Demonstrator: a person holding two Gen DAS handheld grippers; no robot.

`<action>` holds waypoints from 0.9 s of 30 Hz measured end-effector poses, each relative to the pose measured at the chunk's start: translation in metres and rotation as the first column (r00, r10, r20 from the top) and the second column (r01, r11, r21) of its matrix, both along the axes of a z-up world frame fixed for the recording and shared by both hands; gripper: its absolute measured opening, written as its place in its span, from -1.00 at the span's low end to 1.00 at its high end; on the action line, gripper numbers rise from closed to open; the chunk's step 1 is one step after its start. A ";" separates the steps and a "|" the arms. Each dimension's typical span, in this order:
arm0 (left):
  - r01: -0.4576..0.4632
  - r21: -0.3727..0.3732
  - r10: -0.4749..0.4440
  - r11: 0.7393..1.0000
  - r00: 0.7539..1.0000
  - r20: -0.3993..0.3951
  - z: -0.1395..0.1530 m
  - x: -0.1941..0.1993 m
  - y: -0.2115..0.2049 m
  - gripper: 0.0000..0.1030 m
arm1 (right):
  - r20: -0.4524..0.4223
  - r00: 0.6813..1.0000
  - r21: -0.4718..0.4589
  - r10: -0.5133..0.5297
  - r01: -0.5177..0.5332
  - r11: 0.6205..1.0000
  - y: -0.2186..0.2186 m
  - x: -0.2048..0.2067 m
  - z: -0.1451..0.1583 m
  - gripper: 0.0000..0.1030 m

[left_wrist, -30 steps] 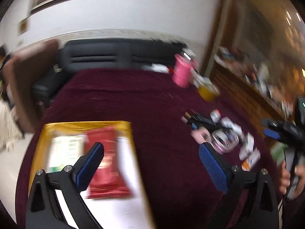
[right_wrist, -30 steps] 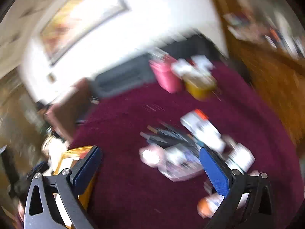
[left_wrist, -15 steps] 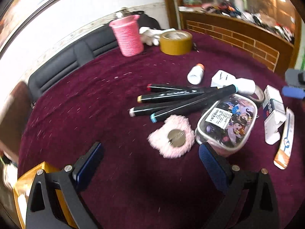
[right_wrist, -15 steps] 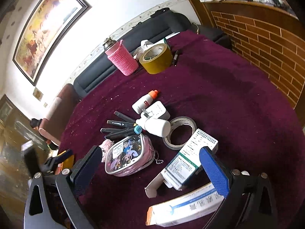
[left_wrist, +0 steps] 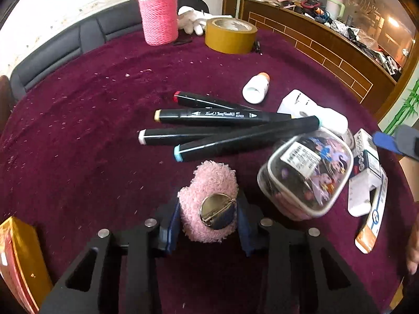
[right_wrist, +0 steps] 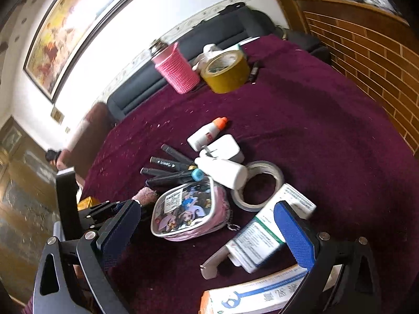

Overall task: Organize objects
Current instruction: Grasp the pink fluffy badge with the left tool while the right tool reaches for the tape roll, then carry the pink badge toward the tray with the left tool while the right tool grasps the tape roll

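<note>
Pink plush badge [left_wrist: 209, 206] pinched by left gripper [left_wrist: 208, 222] — markers [left_wrist: 230, 133] just beyond; right gripper [right_wrist: 207, 231] wide, apparently empty.

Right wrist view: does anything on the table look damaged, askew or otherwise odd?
Yes. The white medicine box near the right gripper lies with its end flap torn open and sticking out. The four markers lie crossed in a loose heap, and the white bottle lies on its side.

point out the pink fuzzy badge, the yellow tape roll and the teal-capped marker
pink fuzzy badge [left_wrist: 209, 183], left wrist view, upper fuzz.
yellow tape roll [left_wrist: 230, 40], left wrist view, outer wall.
teal-capped marker [left_wrist: 248, 138], left wrist view, mid barrel.
</note>
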State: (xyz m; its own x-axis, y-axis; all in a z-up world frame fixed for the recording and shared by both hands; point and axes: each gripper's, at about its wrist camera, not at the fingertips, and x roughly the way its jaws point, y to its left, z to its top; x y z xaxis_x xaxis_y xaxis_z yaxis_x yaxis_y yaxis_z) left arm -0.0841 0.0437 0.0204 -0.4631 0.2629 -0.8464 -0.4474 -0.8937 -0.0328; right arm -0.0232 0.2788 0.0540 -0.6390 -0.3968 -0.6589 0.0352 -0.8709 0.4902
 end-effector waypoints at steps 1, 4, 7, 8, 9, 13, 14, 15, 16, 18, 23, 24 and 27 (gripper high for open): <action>-0.007 0.015 0.007 1.000 1.000 -0.003 0.003 0.005 -0.004 -0.32 | 0.000 1.000 0.021 0.016 -0.016 1.000 -0.006 -0.003 0.002 1.00; -0.042 0.069 0.044 0.997 0.999 -0.029 0.021 0.025 -0.018 -0.32 | 0.014 0.997 0.091 0.070 -0.071 0.993 -0.023 -0.014 0.008 1.00; -0.068 0.112 0.077 0.991 0.994 -0.081 0.046 0.056 -0.036 -0.32 | 0.047 0.992 0.168 0.119 -0.125 0.978 -0.040 -0.020 0.009 1.00; -0.070 0.123 0.082 0.990 0.992 -0.093 0.052 0.065 -0.041 -0.32 | 0.057 0.989 0.170 0.134 -0.142 0.975 -0.043 -0.020 0.008 1.00; -0.074 0.137 0.089 0.988 0.990 -0.107 0.059 0.078 -0.047 -0.31 | 0.068 0.987 0.158 0.149 -0.158 0.975 -0.045 -0.019 0.007 1.00; -0.078 0.182 0.105 0.980 0.984 -0.144 0.075 0.115 -0.068 -0.31 | 0.098 0.991 0.103 0.093 -0.103 0.989 -0.030 -0.023 0.008 1.00; -0.081 0.193 0.112 0.978 0.982 -0.154 0.077 0.125 -0.074 -0.31 | 0.092 0.995 0.112 0.049 -0.059 0.992 -0.020 -0.024 0.011 1.00; -0.085 0.199 0.118 0.976 0.980 -0.163 0.078 0.132 -0.078 -0.30 | 0.088 0.996 0.131 0.019 -0.031 0.991 -0.013 -0.026 0.013 1.00; -0.089 0.204 0.125 0.975 0.978 -0.169 0.079 0.139 -0.083 -0.29 | 0.097 0.995 0.183 -0.005 -0.013 0.983 -0.007 -0.029 0.013 1.00; -0.103 0.220 0.141 0.970 0.976 -0.167 0.078 0.150 -0.093 -0.29 | 0.142 0.990 0.313 -0.013 -0.033 0.949 -0.004 -0.035 0.009 0.95; -0.138 0.254 0.175 0.957 0.976 -0.127 0.066 0.164 -0.115 -0.29 | 0.181 0.982 0.544 -0.048 -0.059 0.837 -0.003 -0.034 -0.008 0.44; -0.147 0.259 0.182 0.955 0.976 -0.117 0.064 0.164 -0.118 -0.29 | 0.175 0.982 0.563 -0.066 -0.045 0.826 0.001 -0.037 -0.010 0.36; -0.167 0.261 0.201 0.951 0.974 -0.109 0.061 0.169 -0.124 -0.29 | 0.213 0.976 0.580 -0.051 -0.084 0.810 0.002 -0.050 -0.025 0.14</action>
State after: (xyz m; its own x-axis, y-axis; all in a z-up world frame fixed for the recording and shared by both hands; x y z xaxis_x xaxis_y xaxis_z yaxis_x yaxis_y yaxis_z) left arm 0.0848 -0.0804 0.0818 -0.6266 0.3561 -0.6932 -0.2910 -0.9321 -0.2158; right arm -0.0736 0.2813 0.0295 -0.4566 0.0959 -0.8845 0.0086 -0.9936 -0.1122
